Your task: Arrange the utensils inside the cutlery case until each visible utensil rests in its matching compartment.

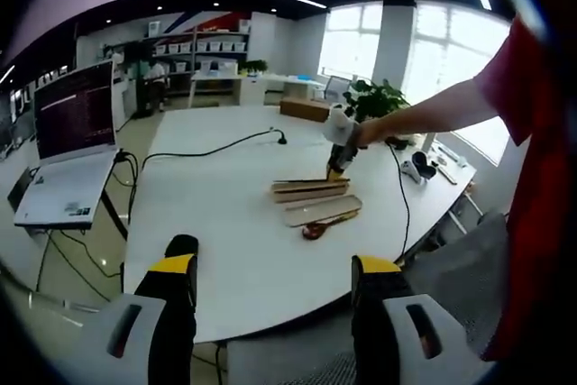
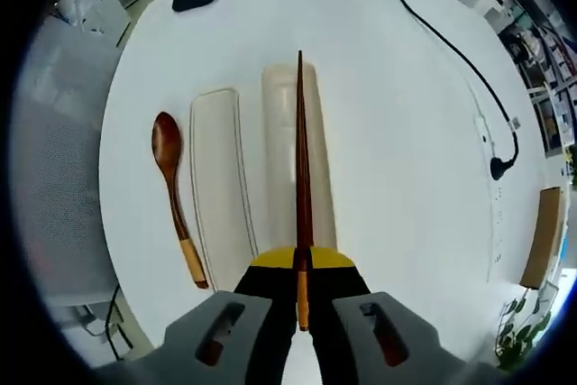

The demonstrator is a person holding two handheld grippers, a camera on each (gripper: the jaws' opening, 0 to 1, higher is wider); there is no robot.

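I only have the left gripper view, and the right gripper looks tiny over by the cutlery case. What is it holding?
Observer: The right gripper is shut on a long dark red-brown wooden chopstick; one or a pair, I cannot tell.
Operator: Where does it point?
Observer: It runs lengthwise over one long pale compartment.
Operator: And the spoon?
Observer: The dark brown wooden spoon lies outside on the white table, beside the other pale compartment.
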